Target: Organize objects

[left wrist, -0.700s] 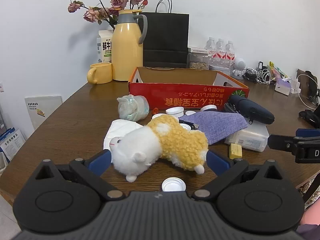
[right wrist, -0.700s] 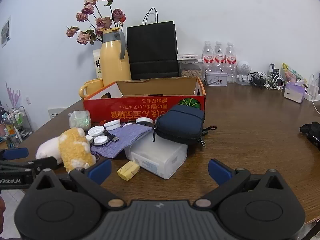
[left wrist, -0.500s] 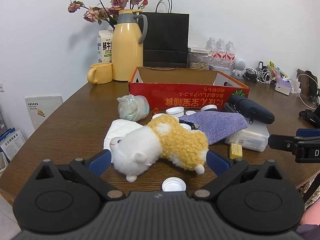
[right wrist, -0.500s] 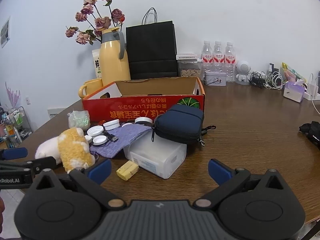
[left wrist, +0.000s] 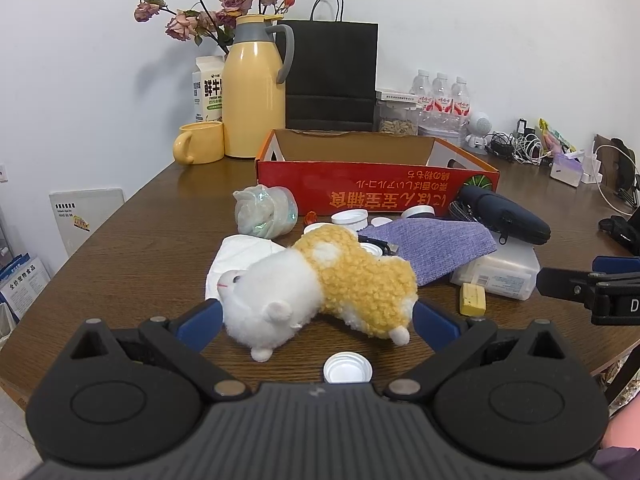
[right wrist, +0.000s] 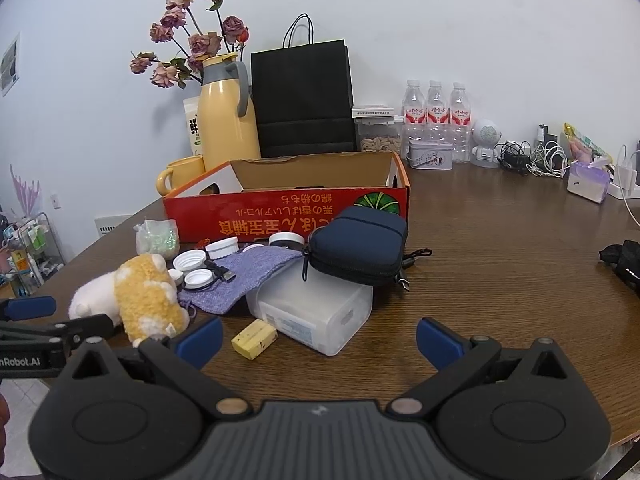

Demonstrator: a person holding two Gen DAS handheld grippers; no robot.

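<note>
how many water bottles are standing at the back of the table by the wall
3. They stand in a row against the wall, right of the black paper bag: left bottle, middle bottle, right bottle. A small tin hides their bases.

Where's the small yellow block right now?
The yellow block lies on the table, low and left of centre in the right wrist view, just in front of the translucent plastic box and right of the plush toy.

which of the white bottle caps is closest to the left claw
The lone white cap lying open side up just ahead of the left claw; the other caps cluster by the red box.
</note>
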